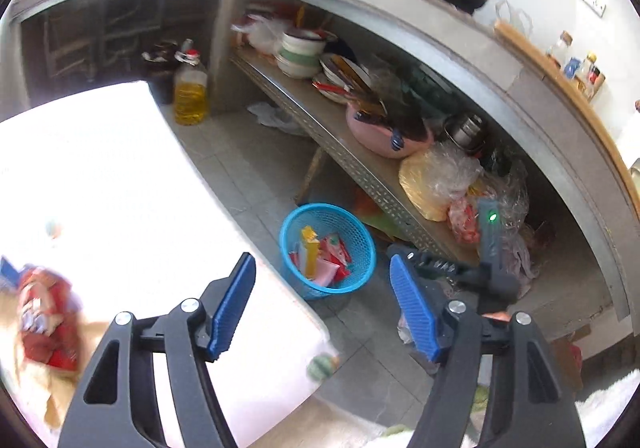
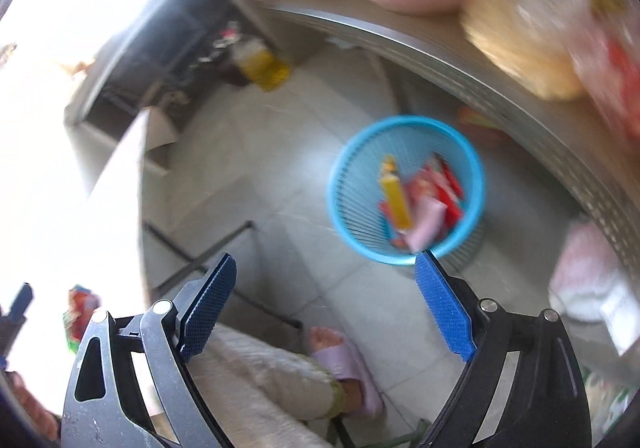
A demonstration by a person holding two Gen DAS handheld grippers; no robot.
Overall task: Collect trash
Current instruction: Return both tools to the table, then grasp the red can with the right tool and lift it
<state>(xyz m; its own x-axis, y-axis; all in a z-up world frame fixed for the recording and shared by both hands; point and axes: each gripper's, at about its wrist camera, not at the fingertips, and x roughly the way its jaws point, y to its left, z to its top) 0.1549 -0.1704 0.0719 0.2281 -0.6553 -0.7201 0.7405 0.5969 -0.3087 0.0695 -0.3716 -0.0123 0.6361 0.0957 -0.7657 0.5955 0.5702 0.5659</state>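
Left gripper (image 1: pixel 322 312): your jaws stand wide apart with nothing between the blue pads; it hangs over the edge of the white table (image 1: pixel 120 208).
Right gripper (image 2: pixel 324 306): likewise spread and empty, poised above the floor on the near side of the basket.
Blue basket (image 1: pixel 327 248): stands on the tiled floor beside the metal shelf (image 1: pixel 360 164); it already holds several wrappers, red, yellow and pink.
Remaining trash: a red snack wrapper (image 1: pixel 46 322) lies on the table at the far left of your left view, blurred; a small greenish scrap (image 1: pixel 320 364) sits at the table's corner.
Nearby clutter: plastic bags (image 1: pixel 448 176) on the shelf; an oil bottle (image 1: pixel 191 96) on the floor, well apart from the basket.
Risk, motion: your right view is smeared, so judging a grasp at this pace could miss.
Risk, glare: the table is washed out; you may overlook flat wrappers.
Risk, mix-up: the shelf bags could be taken for trash.
Risk, foot: your slippered foot (image 2: pixel 340 360) is near the basket and could tip it.
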